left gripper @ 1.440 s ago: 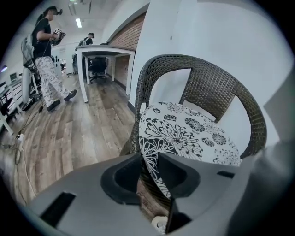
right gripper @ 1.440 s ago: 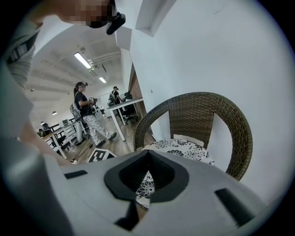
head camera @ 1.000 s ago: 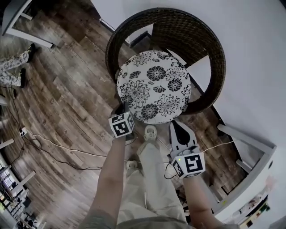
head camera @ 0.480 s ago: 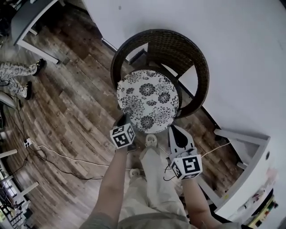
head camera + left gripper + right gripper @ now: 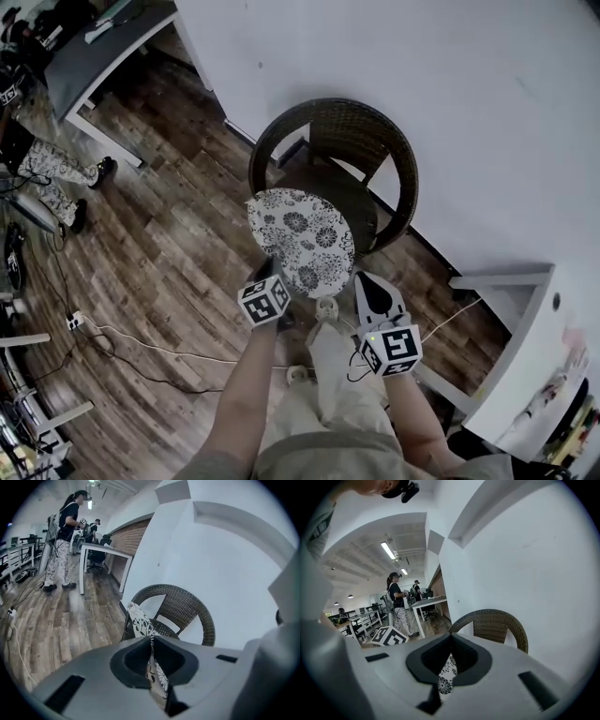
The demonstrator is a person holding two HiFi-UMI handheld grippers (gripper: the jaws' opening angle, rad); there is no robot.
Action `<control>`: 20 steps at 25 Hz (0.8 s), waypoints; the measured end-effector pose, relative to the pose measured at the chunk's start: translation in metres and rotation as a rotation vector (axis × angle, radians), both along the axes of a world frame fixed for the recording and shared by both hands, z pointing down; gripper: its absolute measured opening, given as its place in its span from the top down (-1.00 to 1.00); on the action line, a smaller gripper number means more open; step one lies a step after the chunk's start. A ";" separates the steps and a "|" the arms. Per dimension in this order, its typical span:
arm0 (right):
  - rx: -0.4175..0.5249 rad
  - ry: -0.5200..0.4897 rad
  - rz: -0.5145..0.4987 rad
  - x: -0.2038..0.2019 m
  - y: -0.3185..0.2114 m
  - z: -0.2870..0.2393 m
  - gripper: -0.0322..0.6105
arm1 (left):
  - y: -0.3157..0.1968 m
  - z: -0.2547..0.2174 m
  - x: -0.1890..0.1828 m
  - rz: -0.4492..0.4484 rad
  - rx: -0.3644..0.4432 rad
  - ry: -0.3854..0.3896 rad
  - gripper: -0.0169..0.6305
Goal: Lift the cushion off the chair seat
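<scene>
The round black-and-white floral cushion (image 5: pixel 300 239) hangs tilted in the air in front of the dark wicker chair (image 5: pixel 375 141), off its bare seat (image 5: pixel 354 202). My left gripper (image 5: pixel 272 267) is shut on the cushion's near left edge. My right gripper (image 5: pixel 362 277) is shut on its near right edge. In the left gripper view the cushion (image 5: pixel 139 623) shows edge-on and runs down between the closed jaws (image 5: pixel 152 644), with the chair (image 5: pixel 187 604) behind. In the right gripper view a strip of cushion (image 5: pixel 446 677) sits pinched between the jaws (image 5: pixel 451 660).
A white wall stands behind the chair. A grey desk (image 5: pixel 103 56) is at the far left, with a person in patterned trousers (image 5: pixel 52 173) beside it. A white table (image 5: pixel 511 300) stands at the right. Cables and a power strip (image 5: pixel 75 322) lie on the wood floor.
Both grippers have risen with the cushion, which has come up off the chair seat. The chair now looks smaller and farther below, and its seat is uncovered.
</scene>
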State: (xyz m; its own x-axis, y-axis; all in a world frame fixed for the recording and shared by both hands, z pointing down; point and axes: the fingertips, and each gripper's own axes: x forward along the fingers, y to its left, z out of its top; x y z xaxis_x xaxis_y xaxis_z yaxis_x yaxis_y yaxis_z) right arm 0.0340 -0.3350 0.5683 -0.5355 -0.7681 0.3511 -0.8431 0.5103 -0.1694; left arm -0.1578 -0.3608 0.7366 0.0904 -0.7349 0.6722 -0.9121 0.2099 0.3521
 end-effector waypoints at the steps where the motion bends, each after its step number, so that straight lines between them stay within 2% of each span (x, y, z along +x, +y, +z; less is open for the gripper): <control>1: 0.006 -0.001 -0.004 -0.002 0.007 -0.007 0.90 | 0.005 -0.010 -0.001 0.000 0.009 0.001 0.88; 13: 0.115 -0.023 -0.030 -0.019 0.086 -0.087 0.90 | 0.084 -0.115 -0.019 -0.031 0.118 0.008 0.88; 20: 0.155 -0.012 -0.041 -0.026 0.129 -0.121 0.90 | 0.131 -0.163 -0.017 0.001 0.186 0.067 0.88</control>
State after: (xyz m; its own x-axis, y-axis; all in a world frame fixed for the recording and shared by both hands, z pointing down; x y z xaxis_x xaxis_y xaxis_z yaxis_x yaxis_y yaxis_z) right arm 0.0082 -0.2064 0.4476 -0.5707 -0.7902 0.2235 -0.8196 0.5648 -0.0959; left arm -0.1746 -0.2294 0.5738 0.1312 -0.8459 0.5169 -0.8858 0.1341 0.4443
